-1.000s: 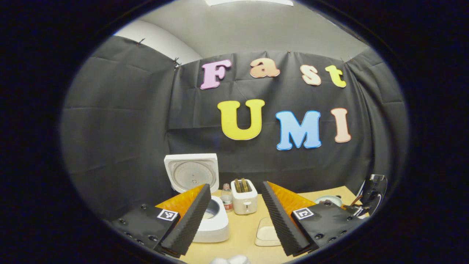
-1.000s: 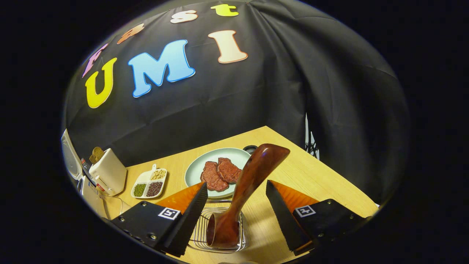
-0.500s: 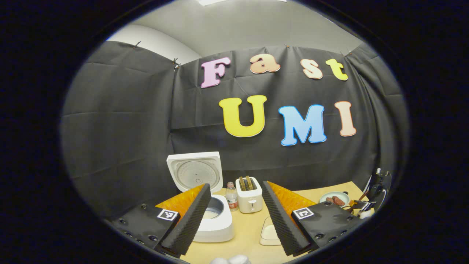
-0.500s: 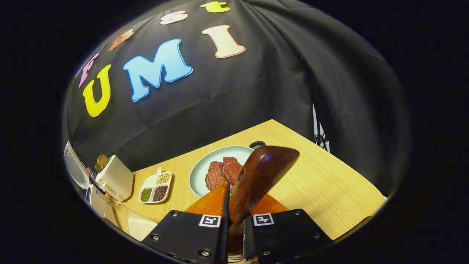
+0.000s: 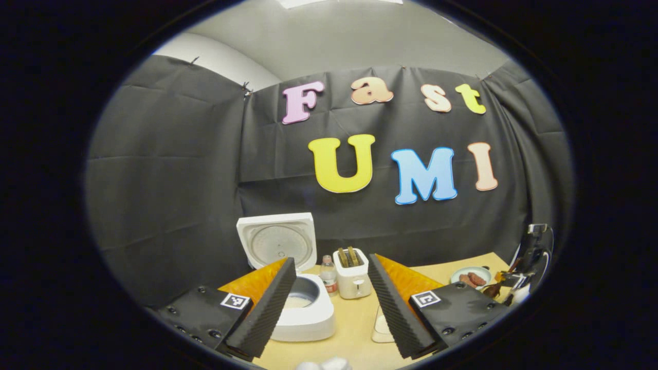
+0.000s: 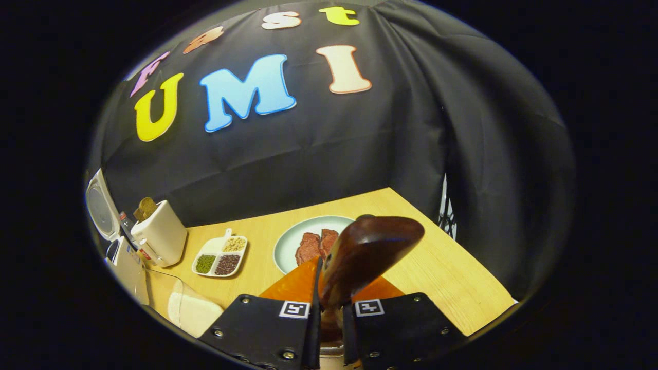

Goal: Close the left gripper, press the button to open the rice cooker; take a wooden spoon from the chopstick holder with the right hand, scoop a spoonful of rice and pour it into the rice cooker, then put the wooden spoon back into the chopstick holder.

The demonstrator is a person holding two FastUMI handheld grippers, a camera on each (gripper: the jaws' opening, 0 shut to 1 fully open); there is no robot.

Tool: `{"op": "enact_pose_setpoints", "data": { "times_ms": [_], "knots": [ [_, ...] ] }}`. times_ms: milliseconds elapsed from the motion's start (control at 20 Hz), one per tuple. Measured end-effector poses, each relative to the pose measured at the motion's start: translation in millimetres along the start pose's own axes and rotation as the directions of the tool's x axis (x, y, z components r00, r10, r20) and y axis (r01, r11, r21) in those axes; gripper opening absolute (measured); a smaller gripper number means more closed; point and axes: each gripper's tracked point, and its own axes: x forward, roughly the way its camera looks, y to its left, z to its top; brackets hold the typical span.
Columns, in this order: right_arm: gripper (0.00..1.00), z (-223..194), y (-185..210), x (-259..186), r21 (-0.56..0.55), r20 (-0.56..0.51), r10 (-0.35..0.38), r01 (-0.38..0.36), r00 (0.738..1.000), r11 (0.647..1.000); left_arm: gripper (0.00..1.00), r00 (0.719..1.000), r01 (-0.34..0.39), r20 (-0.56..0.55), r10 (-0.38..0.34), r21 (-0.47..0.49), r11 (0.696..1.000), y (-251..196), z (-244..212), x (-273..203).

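Right gripper view: right gripper (image 6: 329,313) clamps wooden spoon (image 6: 367,252), handle hidden.

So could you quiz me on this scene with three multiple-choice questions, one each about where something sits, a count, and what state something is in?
1. Where is the toaster?
A. just right of the rice cooker, past a small bottle
B. on the plate
C. inside the rice cooker

2. How many sections of grains does the divided dish have?
A. one
B. three
C. six

3. What is the right claw doing?
A. hanging open over the table
B. shut on the wooden spoon
C. pressing the toaster lever

Answers: 1 A, the left gripper view shows cooker, bottle, toaster side by side. 2 B, green, dark and pale heaps show. 3 B, both fingers press on the spoon's stem.
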Motion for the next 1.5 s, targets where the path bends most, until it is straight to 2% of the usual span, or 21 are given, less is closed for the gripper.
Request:
{"op": "enact_pose_setpoints", "data": {
  "times_ms": [250, 300, 550, 600, 650, 850, 950, 1050, 1300, 1450, 1500],
  "knots": [
    [0.17, 58, 44, -42, -0.062, 0.088, 0.03, -0.025, 0.996, 0.998, 0.96, 1.0, -0.017, -0.009, 0.017, -0.031, 0.999, 47, -19, -4],
    [0.17, 70, 59, -52, -0.085, 0.098, 0.048, -0.04, 0.994, 0.996, 0.99, 1.0, -0.021, -0.01, 0.021, -0.03, 0.999, 55, -25, -6],
    [0.17, 127, 153, -105, -0.178, 0.189, 0.157, -0.124, 0.969, 0.976, 1.0, 0.999, -0.032, -0.013, 0.032, -0.034, 0.999, 93, -41, -13],
    [0.22, 132, 172, -111, -0.19, 0.197, 0.182, -0.145, 0.963, 0.971, 1.0, 0.999, -0.036, -0.005, 0.036, -0.031, 0.999, 99, -41, -14],
    [0.18, 133, 191, -118, -0.202, 0.197, 0.208, -0.168, 0.958, 0.965, 1.0, 0.999, -0.039, 0.003, 0.039, -0.025, 0.999, 105, -41, -16],
    [0.18, 103, 249, -120, -0.262, 0.15, 0.278, -0.233, 0.949, 0.937, 0.99, 0.999, -0.048, 0.004, 0.049, -0.021, 0.999, 120, -47, -21],
    [0.18, 72, 273, -109, -0.295, 0.099, 0.3, -0.26, 0.949, 0.919, 1.0, 0.999, -0.054, -0.008, 0.054, -0.027, 0.998, 123, -55, -19],
    [0.18, 40, 286, -95, -0.374, 0.065, 0.298, -0.254, 0.952, 0.892, 1.0, 0.998, -0.06, -0.017, 0.059, -0.054, 0.997, 125, -61, -15],
    [0.18, -44, 297, -55, -0.591, -0.019, 0.264, -0.224, 0.964, 0.775, 0.99, 0.997, -0.078, -0.022, 0.076, -0.057, 0.995, 132, -64, -10],
    [0.18, -74, 294, -42, -0.677, -0.034, 0.243, -0.201, 0.97, 0.708, 0.96, 0.995, -0.093, -0.023, 0.092, -0.03, 0.995, 139, -68, -9],
    [0.18, -81, 292, -36, -0.699, -0.035, 0.237, -0.194, 0.971, 0.688, 1.0, 0.995, -0.097, -0.024, 0.096, -0.021, 0.995, 142, -71, -9]
  ]
}}
